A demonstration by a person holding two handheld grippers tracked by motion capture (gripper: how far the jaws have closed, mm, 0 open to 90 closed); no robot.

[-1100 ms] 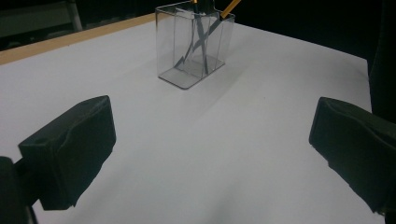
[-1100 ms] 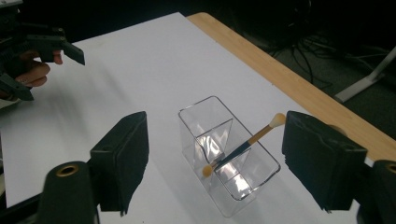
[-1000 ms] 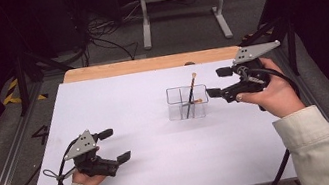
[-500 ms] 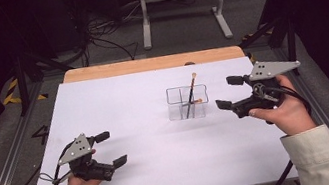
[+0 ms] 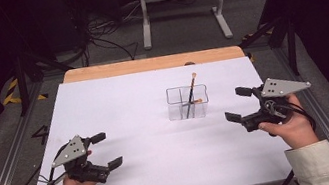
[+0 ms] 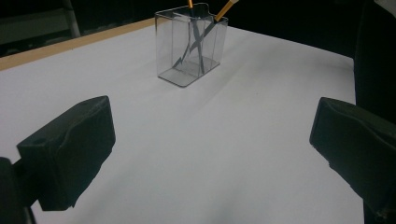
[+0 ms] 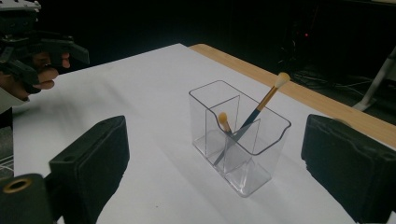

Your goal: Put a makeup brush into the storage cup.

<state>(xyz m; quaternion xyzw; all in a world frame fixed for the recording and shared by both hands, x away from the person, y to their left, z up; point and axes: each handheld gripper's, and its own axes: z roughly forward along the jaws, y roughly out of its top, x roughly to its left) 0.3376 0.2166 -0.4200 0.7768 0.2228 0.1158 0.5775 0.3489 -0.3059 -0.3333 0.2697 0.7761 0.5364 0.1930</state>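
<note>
one clear holder [image 5: 187, 103] | two brushes [image 7: 261, 106] inside | left gripper [image 5: 104, 151], right gripper [image 5: 239, 105]: jaws wide, empty

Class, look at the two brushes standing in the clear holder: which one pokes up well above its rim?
The long brush: its pale tip rises clear above the holder rim, leaning toward the table's far edge. The short brush reaches only about rim height.
</note>
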